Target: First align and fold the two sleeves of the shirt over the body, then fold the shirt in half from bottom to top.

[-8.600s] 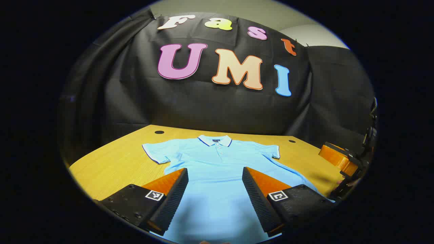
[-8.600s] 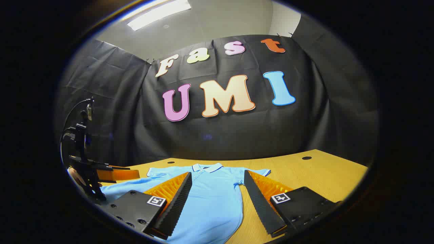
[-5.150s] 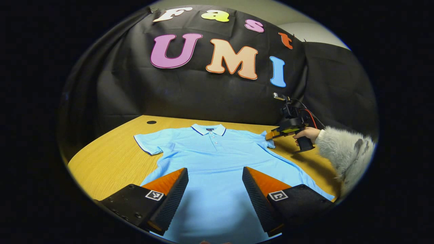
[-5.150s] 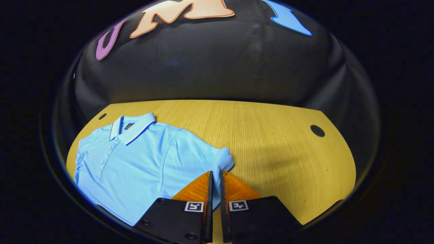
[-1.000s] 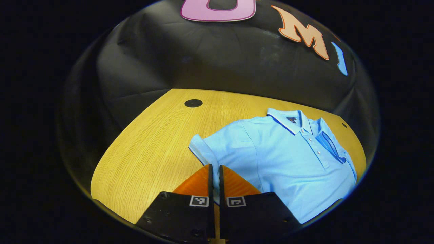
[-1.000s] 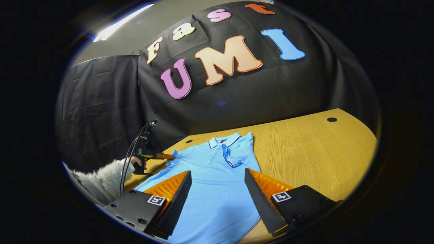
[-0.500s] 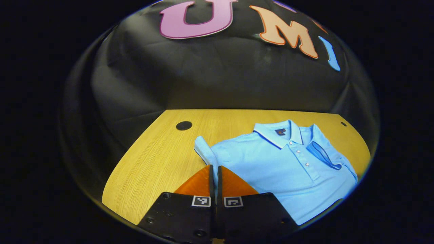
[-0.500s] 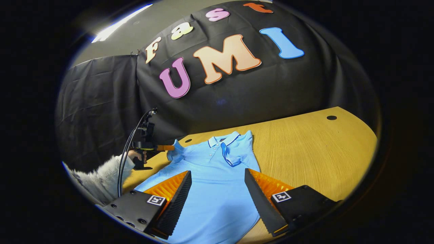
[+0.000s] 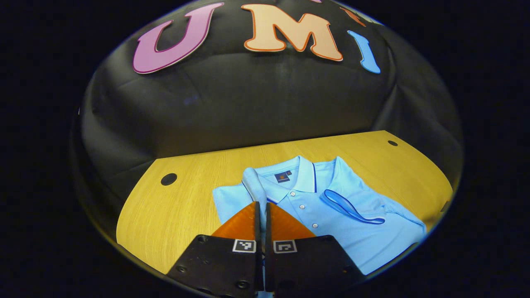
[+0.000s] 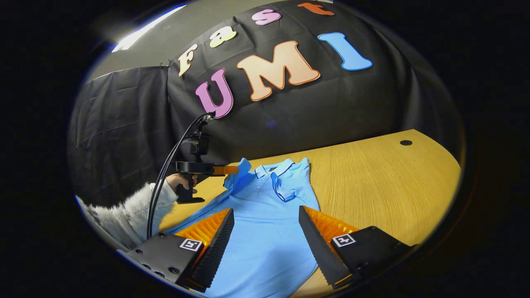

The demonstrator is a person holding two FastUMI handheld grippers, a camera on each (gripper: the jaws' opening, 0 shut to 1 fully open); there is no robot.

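On the wooden table [image 9: 182, 207], left gripper [image 9: 261, 207] pinches the shirt's [image 9: 356, 231] left sleeve [image 9: 252, 186] mid-fold, needing inward laydown; right gripper [image 10: 265, 231] gapes wide.

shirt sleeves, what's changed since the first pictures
The right sleeve has been folded over the shirt's chest and released; the right gripper has reopened and backed off. The left gripper has closed on the left sleeve, lifting it toward the collar. The body stays flat on the table.

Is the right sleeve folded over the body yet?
Folded. The right sleeve lies flat across the shirt chest beside the buttons; the left gripper holds the other sleeve raised.
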